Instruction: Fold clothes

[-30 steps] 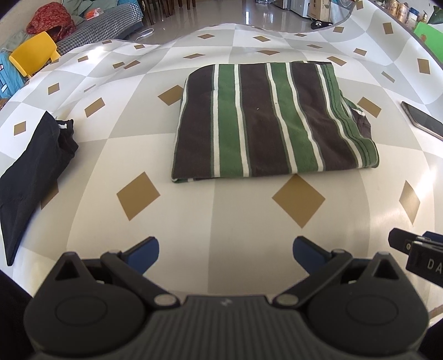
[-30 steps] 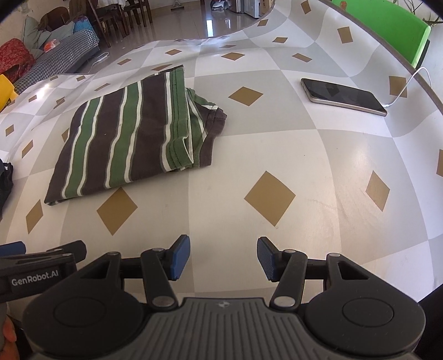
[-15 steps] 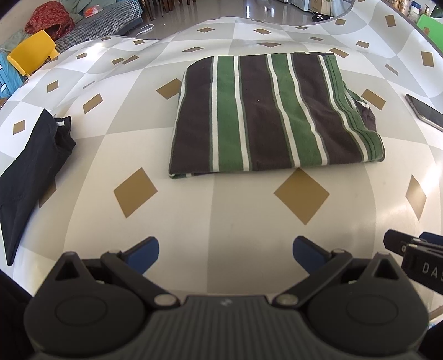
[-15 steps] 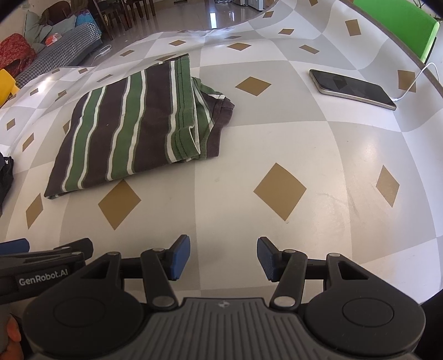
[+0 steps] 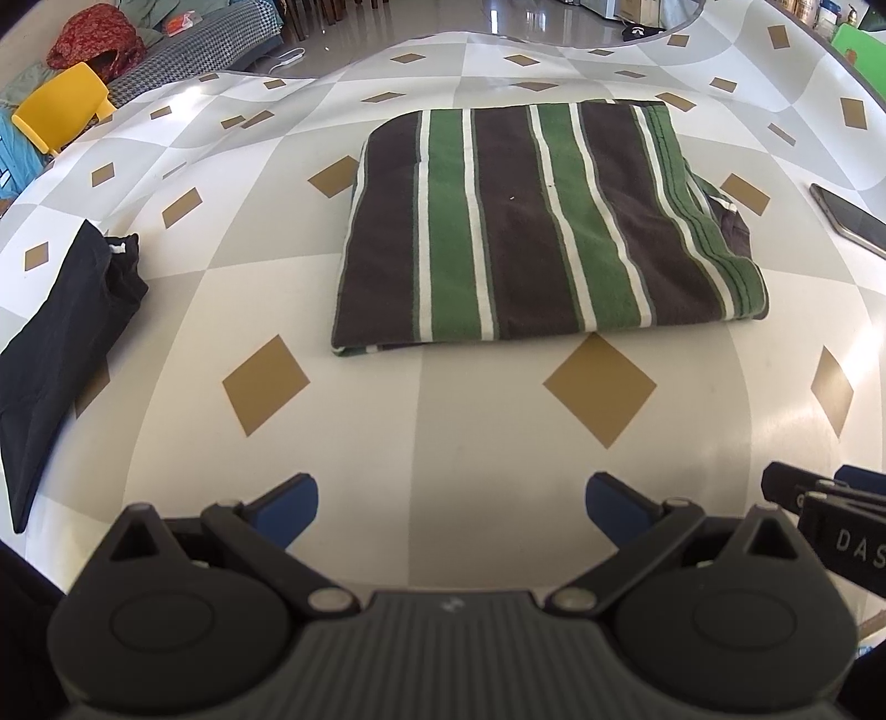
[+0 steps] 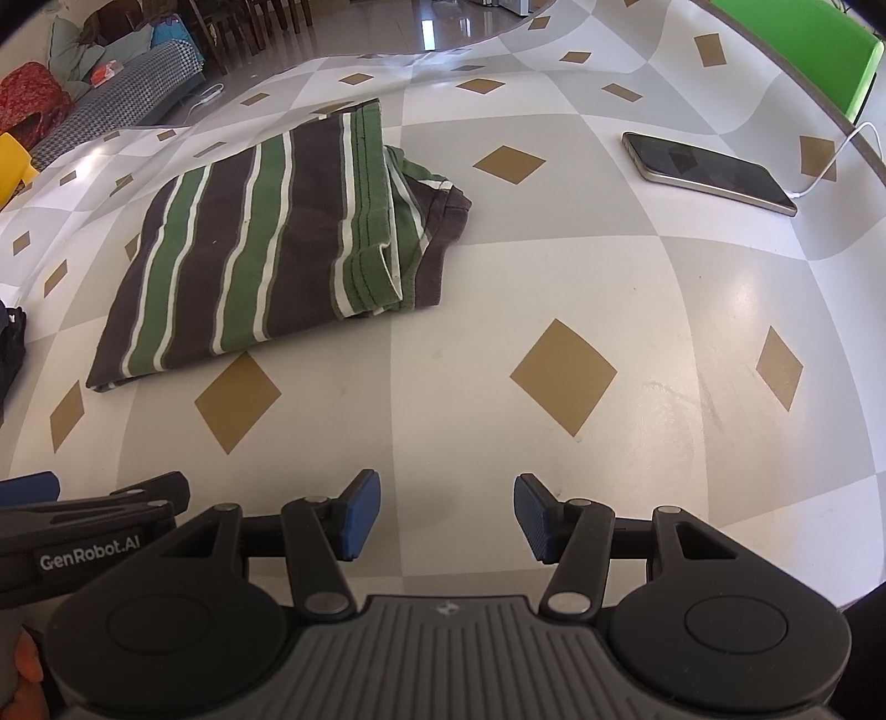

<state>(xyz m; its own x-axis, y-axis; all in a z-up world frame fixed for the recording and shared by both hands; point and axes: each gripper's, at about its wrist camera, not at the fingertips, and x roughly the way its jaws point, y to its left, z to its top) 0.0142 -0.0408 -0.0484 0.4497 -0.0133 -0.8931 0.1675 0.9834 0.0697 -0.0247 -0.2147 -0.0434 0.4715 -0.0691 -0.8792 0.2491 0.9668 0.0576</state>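
Note:
A folded garment [image 5: 542, 227] with brown, green and white stripes lies flat on the checked tablecloth [image 5: 470, 432]. In the right wrist view the striped garment [image 6: 266, 249] sits to the upper left, its layered edges showing on the right side. My left gripper [image 5: 451, 504] hovers over bare cloth short of the garment's near edge, open and empty. Beside it my right gripper [image 6: 447, 515] is likewise open with nothing between its blue pads. Each gripper's tip shows at the edge of the other's view.
A black garment [image 5: 55, 332] lies at the table's left edge. A phone [image 6: 709, 171] on a white cable rests at the far right. Beyond the table are a yellow chair [image 5: 61, 105], a green chair [image 6: 803, 50] and a sofa with clothes.
Both views have crept slightly, so the striped garment sits a little lower in frame. The garment itself has not moved and both grippers stay open.

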